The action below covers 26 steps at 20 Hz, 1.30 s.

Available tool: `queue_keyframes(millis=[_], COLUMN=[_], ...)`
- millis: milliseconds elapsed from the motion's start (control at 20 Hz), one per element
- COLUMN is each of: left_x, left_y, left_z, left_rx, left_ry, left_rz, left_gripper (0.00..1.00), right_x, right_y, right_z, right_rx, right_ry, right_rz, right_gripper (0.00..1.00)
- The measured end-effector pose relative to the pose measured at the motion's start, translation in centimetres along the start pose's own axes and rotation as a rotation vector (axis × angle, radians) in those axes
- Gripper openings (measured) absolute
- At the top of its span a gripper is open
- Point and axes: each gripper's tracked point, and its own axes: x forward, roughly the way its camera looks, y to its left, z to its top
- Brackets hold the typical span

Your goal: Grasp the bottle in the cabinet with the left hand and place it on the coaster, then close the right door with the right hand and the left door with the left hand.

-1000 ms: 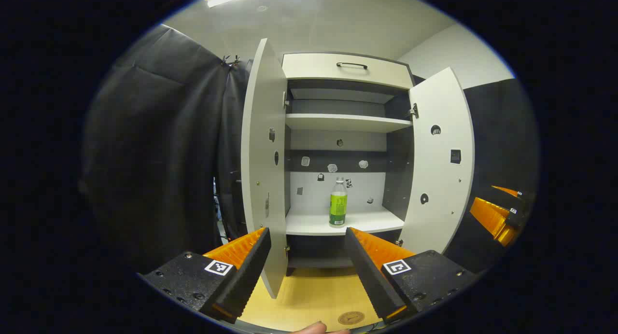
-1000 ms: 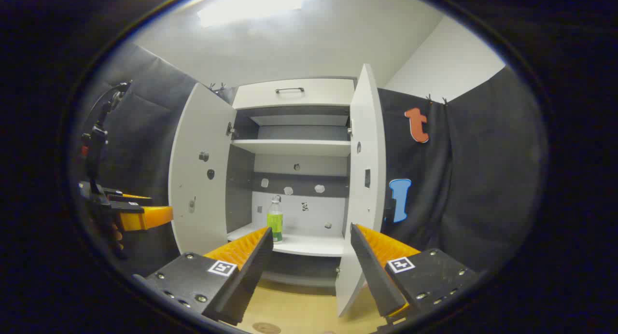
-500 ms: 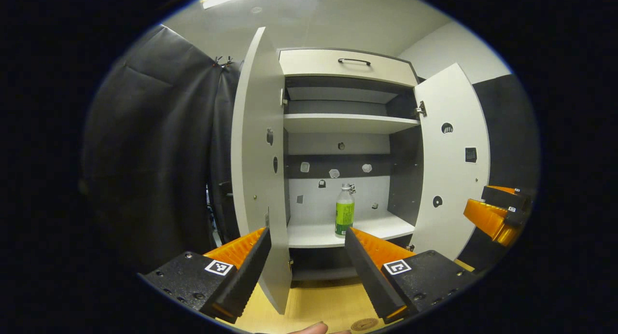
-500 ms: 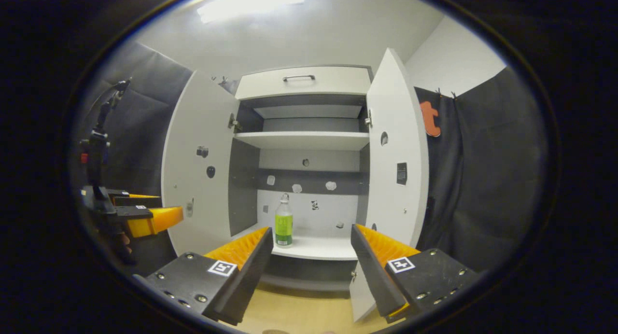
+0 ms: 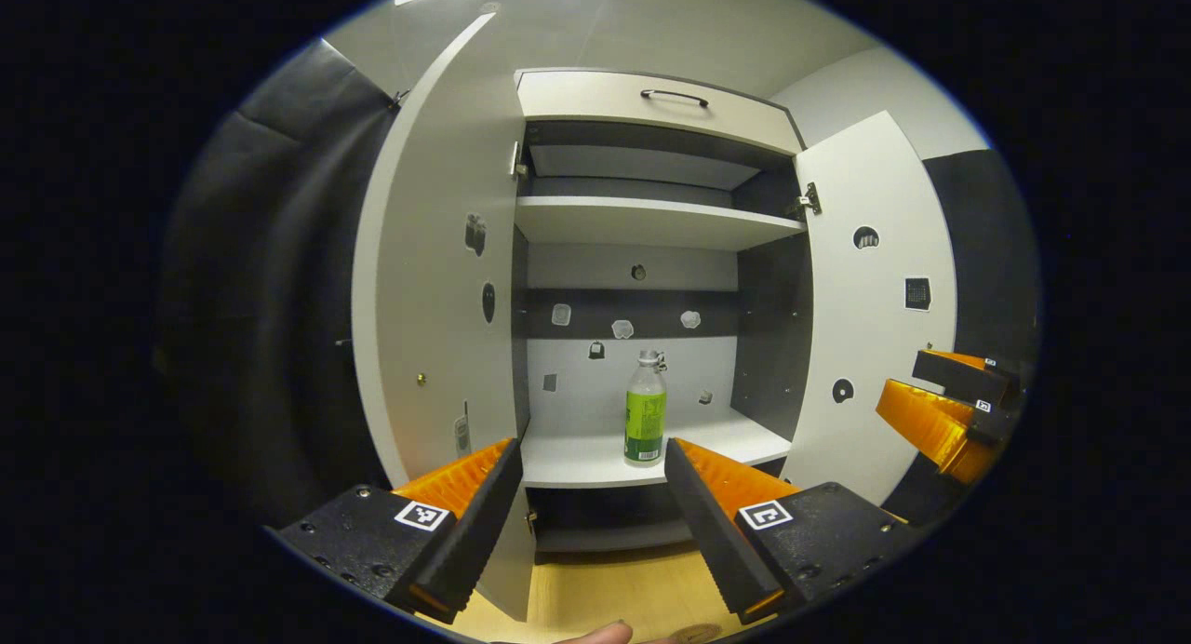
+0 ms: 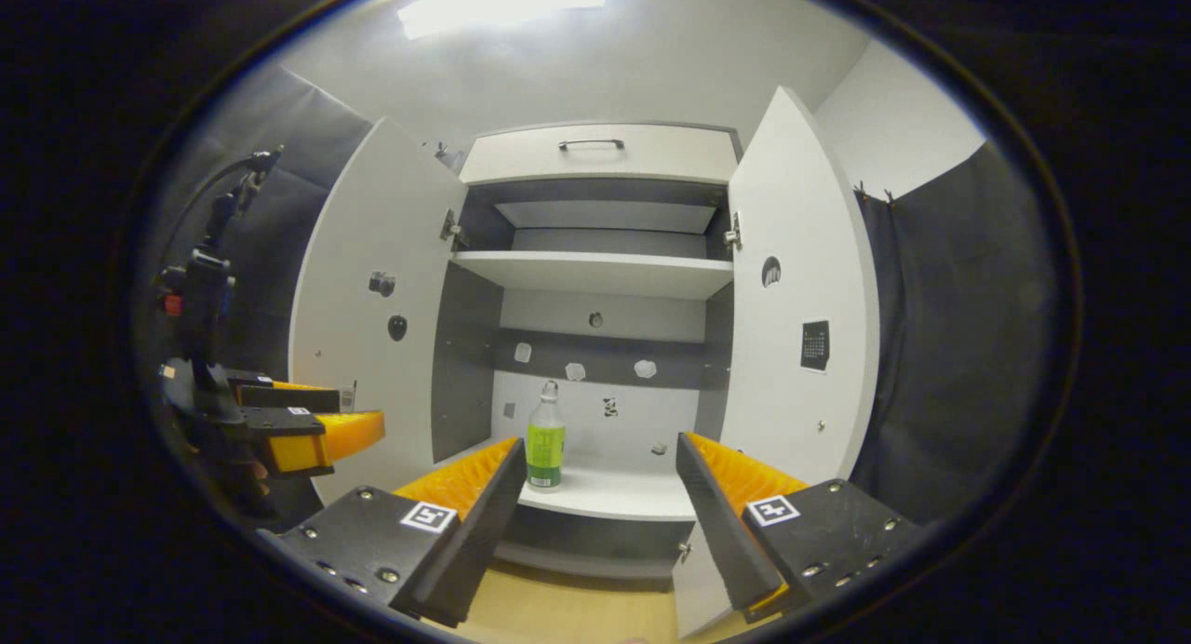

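Both grippers (image 5: 591, 458) (image 6: 600, 453) gape — bottle (image 5: 645, 408) shelved; coaster edge (image 5: 693, 634) under left.

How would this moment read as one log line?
phase: approach | bottle: upright on cabinet shelf | left gripper: open | right gripper: open | doors: open

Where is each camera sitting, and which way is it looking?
Left gripper view: rides on the left hand-held gripper, facing the open white cabinet; its own orange-and-black fingers show, open, with a fingertip at the bottom edge.
Right gripper view: rides on the right hand-held gripper, facing the same cabinet; its own open fingers show.
Shared: the clear plastic bottle with the green label on the lower shelf, both open doors, and each other's gripper.
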Motion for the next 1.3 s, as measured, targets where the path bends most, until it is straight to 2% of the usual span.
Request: queue_keyframes(millis=[350,750,1300], left_x=[5.8,14.5,25.8], left_y=[-2.0,-5.3,-6.6], left_z=[-0.7,-2.5,-6.0], left_rx=[-0.02,-0.054,-0.053], left_ry=[-0.003,0.002,0.03], left_rz=[-0.055,-0.12,-0.045], left_gripper=[0.97,0.98,0.97], right_x=[2.2,3.4,2.5], right_y=[-1.1,-3.9,-6.0], right_z=[-0.7,-1.4,-2.6], right_rx=[-0.012,-0.013,-0.052], right_ry=[0.001,0.011,0.038], right_rz=[-0.016,-0.082,-0.098], right_gripper=[0.98,0.98,0.98])
